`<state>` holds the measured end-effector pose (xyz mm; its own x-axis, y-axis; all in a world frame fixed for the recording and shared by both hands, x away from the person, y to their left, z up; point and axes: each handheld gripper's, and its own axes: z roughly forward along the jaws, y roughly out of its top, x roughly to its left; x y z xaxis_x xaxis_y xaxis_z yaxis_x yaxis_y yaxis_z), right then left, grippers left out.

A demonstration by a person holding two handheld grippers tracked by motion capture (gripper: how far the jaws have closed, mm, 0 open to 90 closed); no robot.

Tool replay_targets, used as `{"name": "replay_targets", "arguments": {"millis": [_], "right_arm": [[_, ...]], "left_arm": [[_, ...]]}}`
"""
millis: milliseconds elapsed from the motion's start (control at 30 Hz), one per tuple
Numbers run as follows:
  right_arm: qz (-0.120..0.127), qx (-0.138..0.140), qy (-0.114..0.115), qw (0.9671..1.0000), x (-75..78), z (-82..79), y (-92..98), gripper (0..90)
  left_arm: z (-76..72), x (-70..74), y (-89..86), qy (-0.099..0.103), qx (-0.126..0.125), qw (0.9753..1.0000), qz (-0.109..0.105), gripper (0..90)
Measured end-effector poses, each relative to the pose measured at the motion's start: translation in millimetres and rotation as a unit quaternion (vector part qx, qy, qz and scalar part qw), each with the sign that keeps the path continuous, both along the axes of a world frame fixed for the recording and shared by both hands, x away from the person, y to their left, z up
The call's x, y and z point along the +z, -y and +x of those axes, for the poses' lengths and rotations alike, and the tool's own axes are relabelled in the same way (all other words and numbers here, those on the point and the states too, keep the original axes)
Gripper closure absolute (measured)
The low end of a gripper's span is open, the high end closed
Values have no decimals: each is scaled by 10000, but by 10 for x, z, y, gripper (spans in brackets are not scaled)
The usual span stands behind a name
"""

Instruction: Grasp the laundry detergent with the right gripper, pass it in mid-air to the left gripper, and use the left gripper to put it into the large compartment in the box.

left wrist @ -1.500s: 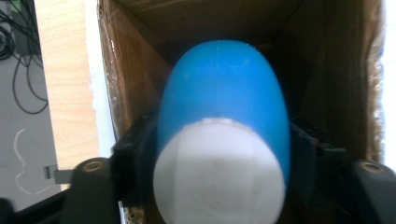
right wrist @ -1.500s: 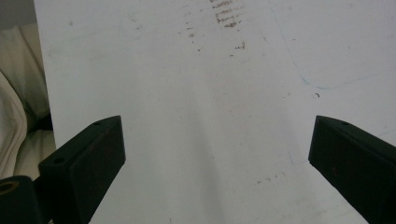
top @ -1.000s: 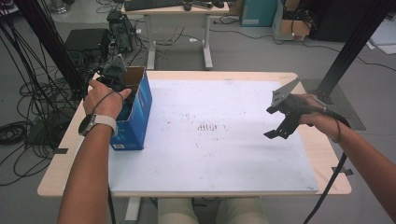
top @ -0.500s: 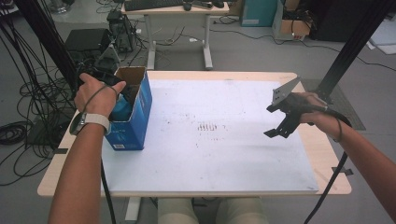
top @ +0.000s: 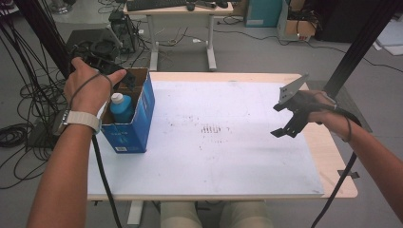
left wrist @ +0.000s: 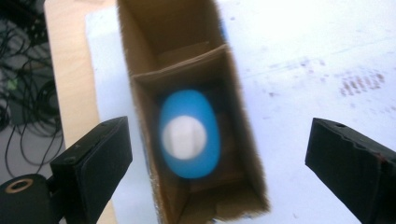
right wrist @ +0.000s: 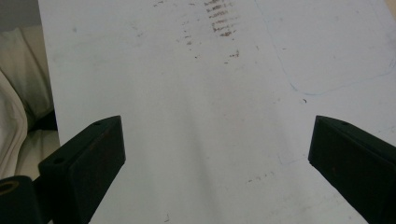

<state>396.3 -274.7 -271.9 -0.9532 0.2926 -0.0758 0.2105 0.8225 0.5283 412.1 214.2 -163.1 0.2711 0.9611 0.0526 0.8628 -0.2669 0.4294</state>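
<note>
A blue cardboard box (top: pixel 138 121) with an open top stands at the left of the white table sheet (top: pixel 228 142). Inside it stands a blue bottle (top: pixel 121 107) with a white cap, upright in the near compartment (left wrist: pixel 189 135). My left gripper (top: pixel 121 78) hovers above the box's far end, jaws wide open with nothing between them; in the left gripper view the box (left wrist: pixel 243 154) lies between and below the jaws. My right gripper (top: pixel 290 118) hangs open over the right part of the sheet (right wrist: pixel 210 116), holding nothing.
The wooden table edge (top: pixel 332 156) shows to the right of the sheet. Dark smudges (top: pixel 211 129) mark the sheet's middle. Cables (top: pixel 19 133) and equipment lie on the floor at the left, and another desk (top: pixel 180 9) stands behind.
The left hand has drawn up and back from the box, leaving the blue bottle standing inside it. The right gripper has hardly moved.
</note>
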Motion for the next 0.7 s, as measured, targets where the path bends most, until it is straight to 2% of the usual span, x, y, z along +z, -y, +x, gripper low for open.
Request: {"name": "replay_targets", "arguments": {"millis": [67, 167, 233, 333, 467, 533, 667, 700], "right_arm": [[46, 167, 112, 9998, 10, 26, -5, 39], [14, 154, 99, 9998, 39, 21, -1, 39], [4, 141, 111, 9998, 62, 19, 7, 39], [-20, 161, 139, 9998, 93, 19, 17, 39], [-26, 150, 154, 9998, 124, 13, 25, 38], [-6, 170, 156, 9997, 139, 10, 33, 38], [-7, 171, 152, 9997, 155, -2, 40, 38], [12, 155, 154, 9998, 156, -3, 39, 38]], "left_arm": [[-44, 53, 57, 47, -191, 9998, 10, 69], [-111, 119, 145, 62, -578, 9983, 13, 70], [-154, 141, 219, 89, -840, 9964, -7, 71], [-213, 153, 331, 49, -1271, 9918, -103, 73], [-263, 121, 497, 19, -1882, 9820, -130, 75], [-287, 110, 579, 16, -2199, 9754, -127, 75], [-370, 81, 785, 68, -2553, 9666, -223, 75], [-377, 83, 822, 4, -2761, 9611, -114, 75]]}}
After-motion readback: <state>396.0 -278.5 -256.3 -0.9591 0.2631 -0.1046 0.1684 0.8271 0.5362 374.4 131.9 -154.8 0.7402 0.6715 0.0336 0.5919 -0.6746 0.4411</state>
